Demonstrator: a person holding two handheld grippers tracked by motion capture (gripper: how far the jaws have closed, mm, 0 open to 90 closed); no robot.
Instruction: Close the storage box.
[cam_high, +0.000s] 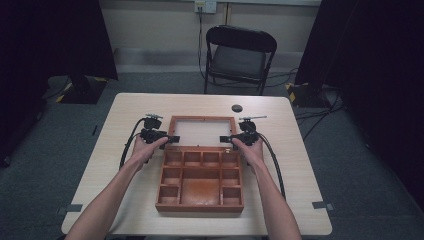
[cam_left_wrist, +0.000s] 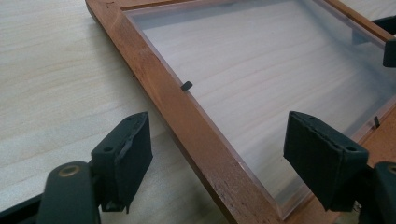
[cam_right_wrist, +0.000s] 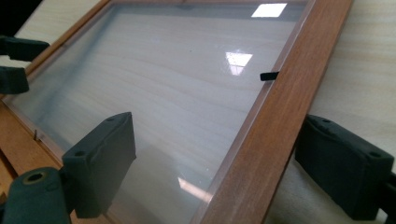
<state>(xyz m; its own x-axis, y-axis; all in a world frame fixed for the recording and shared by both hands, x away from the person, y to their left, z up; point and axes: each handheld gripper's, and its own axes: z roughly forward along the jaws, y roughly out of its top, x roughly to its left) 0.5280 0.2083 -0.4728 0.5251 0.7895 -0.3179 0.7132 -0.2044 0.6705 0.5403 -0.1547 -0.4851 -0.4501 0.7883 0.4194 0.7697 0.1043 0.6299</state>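
1. Wooden compartment box (cam_high: 200, 181) sits open near the bench's (cam_high: 120, 120) near edge, with bare bench to its left and right.
2. Its glass-paned lid (cam_high: 202, 132) lies flat on the bench beyond the box.
3. The left gripper (cam_high: 170, 139) straddles the lid's left rail; its fingers (cam_left_wrist: 133, 154) stand apart, not touching the wood.
4. The right gripper (cam_high: 227, 139) straddles the right rail, fingers (cam_right_wrist: 105, 158) likewise clear of it.
5. Far off, a small dark disc (cam_high: 237, 108) lies on open bench.
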